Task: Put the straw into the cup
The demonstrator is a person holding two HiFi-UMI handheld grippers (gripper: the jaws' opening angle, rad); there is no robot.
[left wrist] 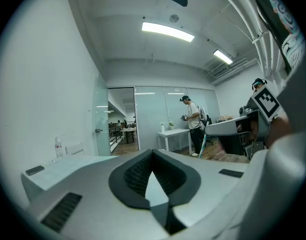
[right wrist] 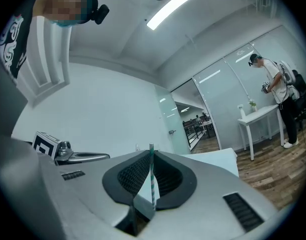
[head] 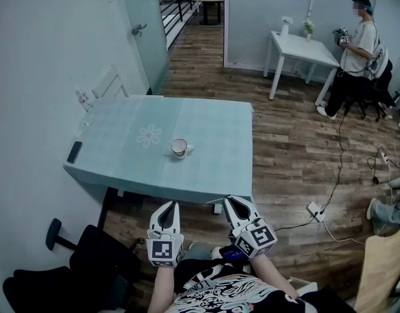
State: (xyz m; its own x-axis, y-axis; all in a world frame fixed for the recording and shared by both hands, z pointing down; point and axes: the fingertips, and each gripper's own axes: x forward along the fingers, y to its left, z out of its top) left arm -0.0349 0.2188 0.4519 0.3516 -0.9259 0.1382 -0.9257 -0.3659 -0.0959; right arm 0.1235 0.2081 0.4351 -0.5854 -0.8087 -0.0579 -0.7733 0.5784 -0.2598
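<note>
A white cup (head: 179,147) stands near the middle of the table (head: 213,162), which has a pale blue cloth. Both grippers hang below the table's near edge, close to my body. The right gripper (head: 230,200) is shut on a green-and-white striped straw (right wrist: 152,180). In the right gripper view the straw stands upright between the jaws, its top just past the tips. In the head view, the straw (head: 216,201) shows as a thin pale line sticking out left of the tips. The left gripper (head: 168,205) is shut with nothing in it; its closed jaws (left wrist: 153,153) point over the table.
A dark phone (head: 74,151) lies at the table's left edge and a small bottle (head: 81,99) at its far left corner. A black office chair (head: 89,259) sits lower left. A person (head: 356,47) stands by a white table (head: 297,47) far right. Cables and a power strip (head: 315,209) lie on the floor.
</note>
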